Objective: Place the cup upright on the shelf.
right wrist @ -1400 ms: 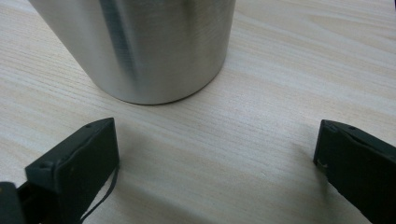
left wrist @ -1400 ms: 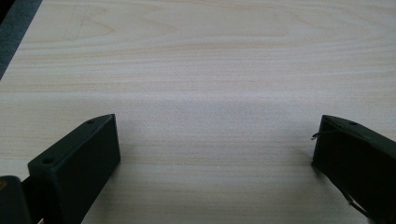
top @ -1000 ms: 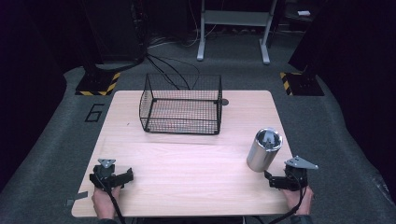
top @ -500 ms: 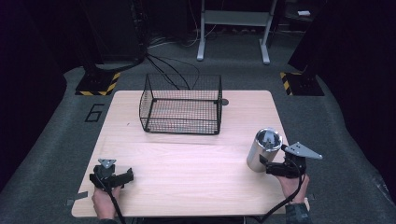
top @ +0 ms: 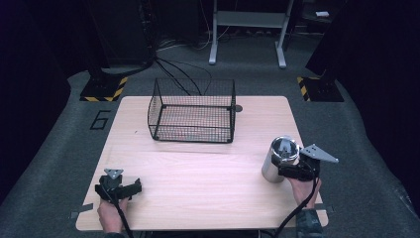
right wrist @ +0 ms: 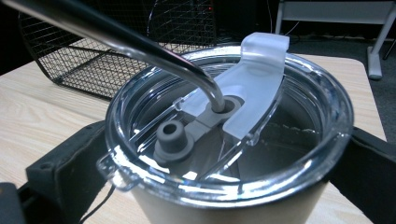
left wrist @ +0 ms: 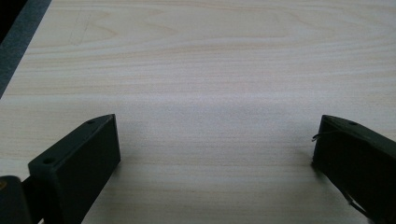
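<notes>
My right tool straddles the upright tumbler, jaws either side, grip unconfirmed, presumably for the far basket. Left tool rests open on the desk.

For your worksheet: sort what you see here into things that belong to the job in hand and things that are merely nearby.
In the job:
- steel tumbler, clear lid, metal straw
- right gripper, jaws either side of it

Merely nearby:
- wire basket
- left gripper, open over the table
</notes>
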Demonstrator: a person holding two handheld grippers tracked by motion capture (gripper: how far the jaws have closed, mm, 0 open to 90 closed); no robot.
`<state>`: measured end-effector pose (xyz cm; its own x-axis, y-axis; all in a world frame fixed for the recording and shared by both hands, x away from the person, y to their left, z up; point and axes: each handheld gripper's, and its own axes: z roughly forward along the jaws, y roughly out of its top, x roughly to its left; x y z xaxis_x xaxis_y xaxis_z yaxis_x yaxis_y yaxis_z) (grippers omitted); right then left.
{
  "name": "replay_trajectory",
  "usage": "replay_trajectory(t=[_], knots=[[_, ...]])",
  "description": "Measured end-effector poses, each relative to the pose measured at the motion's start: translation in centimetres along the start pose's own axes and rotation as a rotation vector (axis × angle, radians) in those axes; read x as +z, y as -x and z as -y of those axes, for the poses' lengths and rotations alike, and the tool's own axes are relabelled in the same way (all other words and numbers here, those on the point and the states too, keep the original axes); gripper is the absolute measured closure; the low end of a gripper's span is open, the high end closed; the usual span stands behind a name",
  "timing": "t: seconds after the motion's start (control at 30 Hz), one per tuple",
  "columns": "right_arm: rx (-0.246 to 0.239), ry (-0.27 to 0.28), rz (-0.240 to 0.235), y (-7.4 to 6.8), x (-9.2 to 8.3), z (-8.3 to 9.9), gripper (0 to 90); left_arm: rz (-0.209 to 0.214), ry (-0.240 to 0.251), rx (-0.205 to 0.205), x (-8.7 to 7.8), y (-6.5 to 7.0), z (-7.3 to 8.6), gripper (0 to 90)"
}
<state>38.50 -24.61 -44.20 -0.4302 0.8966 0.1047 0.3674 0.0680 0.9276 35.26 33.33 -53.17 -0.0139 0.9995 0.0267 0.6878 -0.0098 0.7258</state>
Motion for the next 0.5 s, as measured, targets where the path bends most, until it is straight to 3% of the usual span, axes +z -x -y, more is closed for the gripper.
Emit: replay_trajectory(t=[0.5], knots=[[-0.003, 0.010, 0.018, -0.10, 0.88, -0.02, 0.6, 0.000, -0.001, 0.001, 0.00, -0.01, 0.00, 0.4]])
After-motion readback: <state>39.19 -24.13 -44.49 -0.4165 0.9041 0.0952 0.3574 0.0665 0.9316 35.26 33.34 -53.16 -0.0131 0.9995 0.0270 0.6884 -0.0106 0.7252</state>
